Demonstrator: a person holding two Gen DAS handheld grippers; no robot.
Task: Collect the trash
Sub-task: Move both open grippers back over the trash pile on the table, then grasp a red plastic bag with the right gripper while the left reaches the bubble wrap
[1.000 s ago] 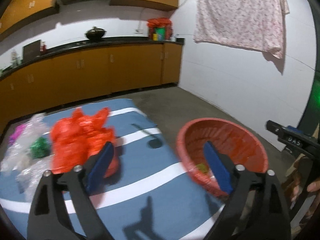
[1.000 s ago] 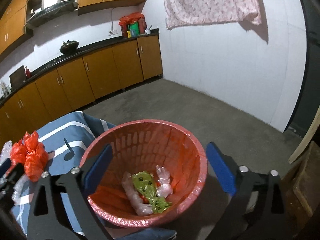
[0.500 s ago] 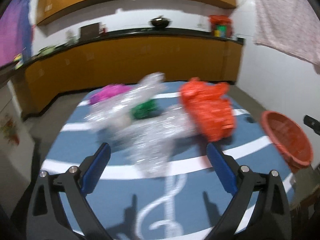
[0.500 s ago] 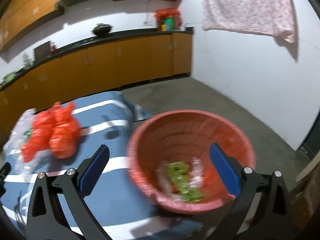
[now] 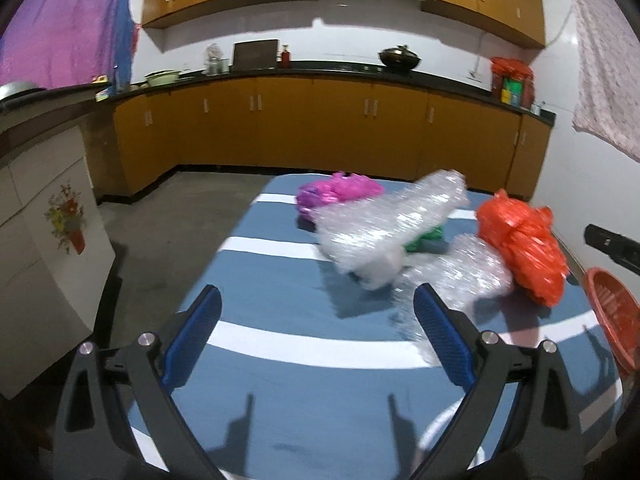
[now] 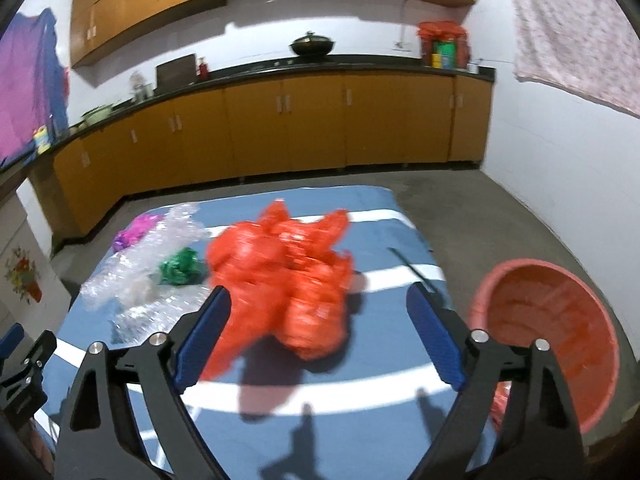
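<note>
In the left wrist view, the left hand-held gripper (image 5: 318,336) fills the bottom of the frame with its blue pads spread wide and nothing between them. It hovers over a bench (image 5: 280,400) covered in a blue cloth with white stripes. The trash lies in the centre and right of that frame: a large clear crinkled plastic bag (image 5: 392,220), a second clear plastic piece (image 5: 464,276) just below and right of it, a purple bag (image 5: 340,192) behind it toward the upper centre, a bit of green bag (image 5: 428,240) peeking out from under the clear one, and an orange bag (image 5: 520,244) at the right. The clear pieces are blurred. At the right edge, low in the frame, part of an orange-red basket (image 5: 608,312) shows past the bench edge.

In the right wrist view, the right hand-held gripper (image 6: 318,330) also stands open and grips nothing. The orange bag (image 6: 284,280) sits in the middle of the frame, directly beyond the gap between the pads, blurred. To its left lie the green bag (image 6: 180,266), the clear plastic (image 6: 140,276) and the purple bag (image 6: 138,232). The basket (image 6: 552,320) is at the lower right, beside the bench corner. Yellow-brown kitchen cabinets (image 6: 280,120) run across the upper half of the frame.
</note>
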